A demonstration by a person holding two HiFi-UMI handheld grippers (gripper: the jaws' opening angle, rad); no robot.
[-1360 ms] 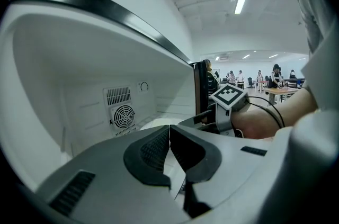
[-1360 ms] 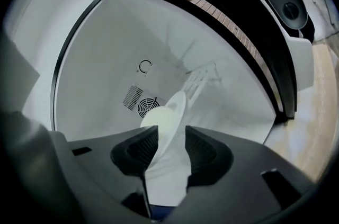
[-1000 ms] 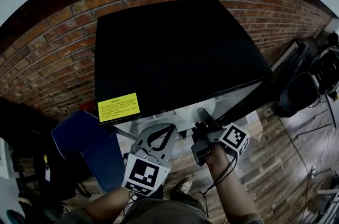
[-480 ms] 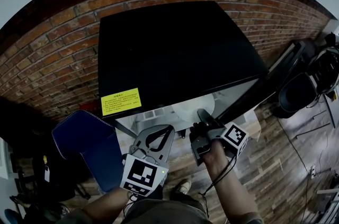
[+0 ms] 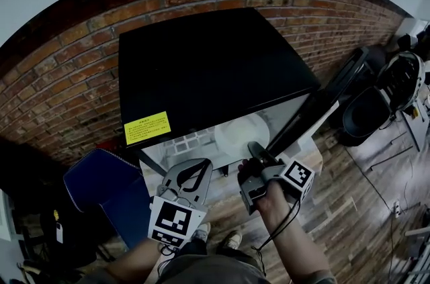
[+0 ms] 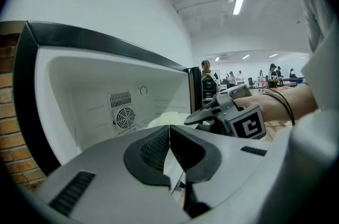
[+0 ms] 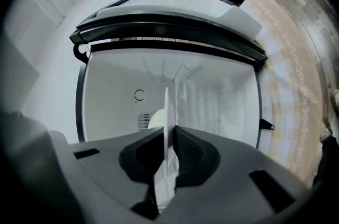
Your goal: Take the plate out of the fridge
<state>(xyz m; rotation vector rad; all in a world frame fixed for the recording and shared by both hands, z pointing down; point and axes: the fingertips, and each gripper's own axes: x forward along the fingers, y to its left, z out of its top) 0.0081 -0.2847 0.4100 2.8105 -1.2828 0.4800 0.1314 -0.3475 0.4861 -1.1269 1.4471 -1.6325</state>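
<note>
Inside the open fridge (image 5: 201, 68), the plate (image 5: 240, 135) lies near the front, and the right gripper (image 5: 254, 151) has just clamped down: jaws almost together, pinching the plate's near rim edge-on. Left gripper (image 5: 192, 175) hangs just outside the opening, jaws closed on nothing. Grip looks made, so the pull-out comes next; with a rim-only hold, the plate could tip.

Red brick wall (image 5: 60, 68), blue chair (image 5: 101, 185), wooden plank floor (image 5: 356, 209)
</note>
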